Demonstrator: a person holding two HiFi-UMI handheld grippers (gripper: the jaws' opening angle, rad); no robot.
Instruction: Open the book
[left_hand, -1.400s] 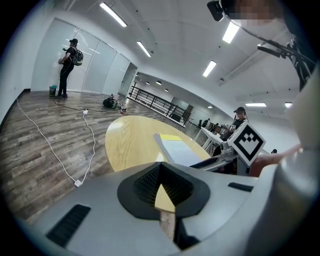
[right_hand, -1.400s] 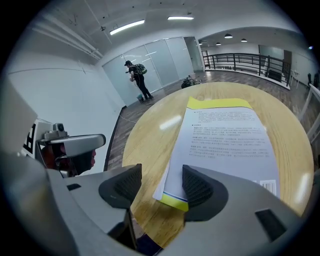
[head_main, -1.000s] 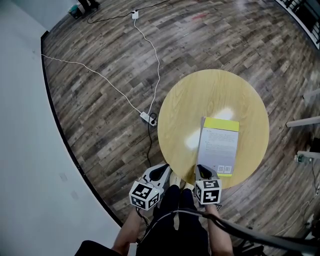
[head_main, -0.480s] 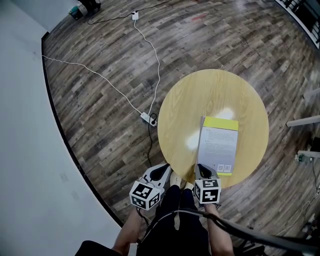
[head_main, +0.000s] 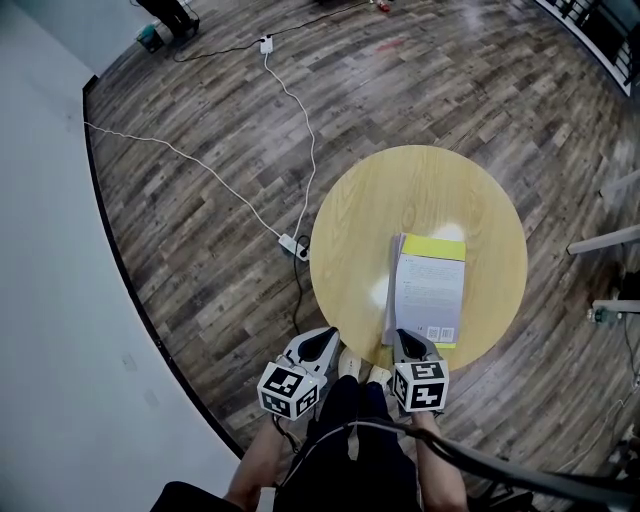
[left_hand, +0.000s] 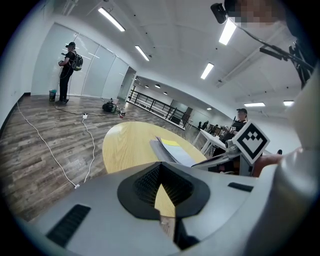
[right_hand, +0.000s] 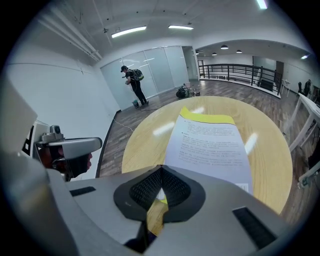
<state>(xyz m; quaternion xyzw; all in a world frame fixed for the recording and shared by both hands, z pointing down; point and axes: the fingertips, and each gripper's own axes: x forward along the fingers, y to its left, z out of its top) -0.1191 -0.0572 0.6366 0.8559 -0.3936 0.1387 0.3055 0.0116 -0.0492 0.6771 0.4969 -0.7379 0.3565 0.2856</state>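
A book (head_main: 430, 290) with a white and yellow cover lies on the round wooden table (head_main: 400, 190), on its near right part. My right gripper (head_main: 406, 340) is at the book's near edge, shut on the cover (right_hand: 212, 142), which runs down into the jaws (right_hand: 161, 171). The cover is raised a little, and page edges show along the book's left side. My left gripper (head_main: 326, 341) hangs off the table's near left edge, shut with nothing in it (left_hand: 160, 167). In the left gripper view the book (left_hand: 172, 150) shows with its cover lifted by the right gripper (left_hand: 225, 156).
A white cable and power strip (head_main: 293, 243) lie on the wood floor left of the table. Pale furniture edges (head_main: 605, 240) stand at the right. A person (right_hand: 134, 82) stands far off by a glass wall. A white wall runs along the left.
The right gripper has risen slightly with the cover's near edge. The cover now stands off the pages, whose edges show at the left. The left gripper has stayed put.
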